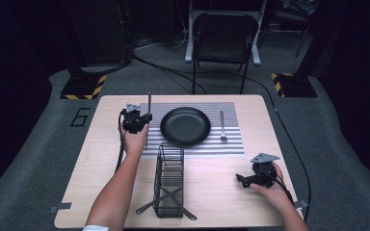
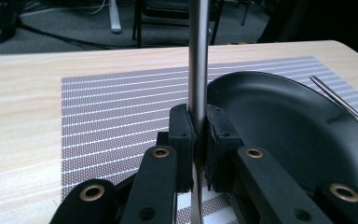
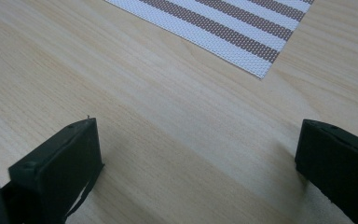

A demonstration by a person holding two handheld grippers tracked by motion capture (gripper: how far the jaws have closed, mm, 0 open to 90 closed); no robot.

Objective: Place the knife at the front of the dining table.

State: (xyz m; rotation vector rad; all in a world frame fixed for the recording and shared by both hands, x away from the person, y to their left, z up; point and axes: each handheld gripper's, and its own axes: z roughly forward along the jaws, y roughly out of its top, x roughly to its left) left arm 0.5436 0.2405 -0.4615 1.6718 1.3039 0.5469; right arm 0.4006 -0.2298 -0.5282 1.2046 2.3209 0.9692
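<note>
Two grippers: left gripper (image 1: 136,119) clamped on upright knife (image 2: 198,60) beside plate (image 1: 185,126); right gripper (image 1: 251,180) agape, near table edge (image 1: 284,159).

Utensil (image 2: 198,60) top beyond frame edge

A: What have you got in your left gripper (image 1: 137,118)?

B: A table knife (image 2: 198,60), plain grey metal, slim. Your pads are clamped on it partway along.

A: Pose?

B: Upright. The long smooth part sticks up above the jaws, and a thin sliver of it runs down below them. It's held over the left part of the striped placemat (image 1: 231,144), just beside the left rim of the black plate (image 1: 185,126).

A: Touching the plate?

B: Can't tell.
</note>
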